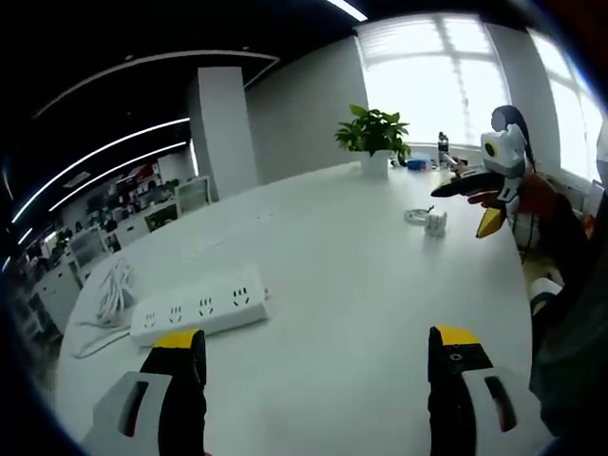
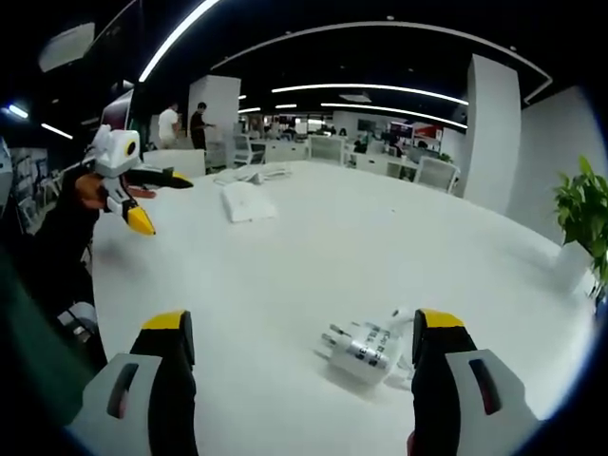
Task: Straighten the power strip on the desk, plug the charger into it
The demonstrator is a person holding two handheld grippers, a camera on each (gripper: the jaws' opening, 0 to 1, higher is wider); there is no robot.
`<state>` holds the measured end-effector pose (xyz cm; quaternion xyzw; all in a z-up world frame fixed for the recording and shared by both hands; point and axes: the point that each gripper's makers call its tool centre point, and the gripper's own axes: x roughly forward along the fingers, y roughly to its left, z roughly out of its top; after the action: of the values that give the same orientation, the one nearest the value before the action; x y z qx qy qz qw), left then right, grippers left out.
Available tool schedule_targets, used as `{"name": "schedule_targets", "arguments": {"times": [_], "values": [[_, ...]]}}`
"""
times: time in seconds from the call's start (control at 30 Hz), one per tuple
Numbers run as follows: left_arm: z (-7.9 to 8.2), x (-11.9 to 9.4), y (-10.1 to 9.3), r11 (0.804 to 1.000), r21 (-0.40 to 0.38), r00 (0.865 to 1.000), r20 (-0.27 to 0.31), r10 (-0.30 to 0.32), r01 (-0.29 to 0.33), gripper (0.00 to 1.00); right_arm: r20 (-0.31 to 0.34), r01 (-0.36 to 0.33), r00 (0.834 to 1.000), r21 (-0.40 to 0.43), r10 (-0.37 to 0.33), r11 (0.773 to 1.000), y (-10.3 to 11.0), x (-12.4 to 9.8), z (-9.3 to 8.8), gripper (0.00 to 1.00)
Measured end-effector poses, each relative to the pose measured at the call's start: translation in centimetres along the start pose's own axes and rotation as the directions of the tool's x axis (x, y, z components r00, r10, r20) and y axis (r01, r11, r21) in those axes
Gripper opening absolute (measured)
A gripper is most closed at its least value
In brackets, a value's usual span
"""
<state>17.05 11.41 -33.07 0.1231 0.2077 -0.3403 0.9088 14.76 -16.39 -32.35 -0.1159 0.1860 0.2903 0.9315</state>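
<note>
A long white desk (image 1: 361, 285) is stretching through an open office under strip lights. The strip (image 1: 199, 309) is lying near the left gripper (image 1: 318, 356), whose jaws are standing apart. The charger (image 2: 366, 350) is resting just inside the right gripper (image 2: 304, 347), also spread. A plant (image 1: 372, 133) is sitting by the windows.

My left gripper (image 1: 318, 366) and right gripper (image 2: 299, 351) have black jaws with yellow tips on light grey bodies. I see a white strip (image 1: 199, 307) with a white cord (image 1: 112, 294) on a white desk (image 1: 361, 285). The charger (image 2: 366, 349) is white. The plant (image 1: 372, 131) is green in a white pot (image 1: 374, 162).
</note>
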Motion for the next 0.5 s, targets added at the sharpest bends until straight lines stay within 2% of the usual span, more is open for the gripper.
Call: {"name": "schedule_targets", "arguments": {"times": [0.5], "values": [[0.32,0.62,0.48,0.999,0.053,1.0,-0.025,-0.005,0.006,0.99,0.006,-0.004,1.0,0.001,0.004,1.0,-0.22,0.11,0.13,0.95]]}}
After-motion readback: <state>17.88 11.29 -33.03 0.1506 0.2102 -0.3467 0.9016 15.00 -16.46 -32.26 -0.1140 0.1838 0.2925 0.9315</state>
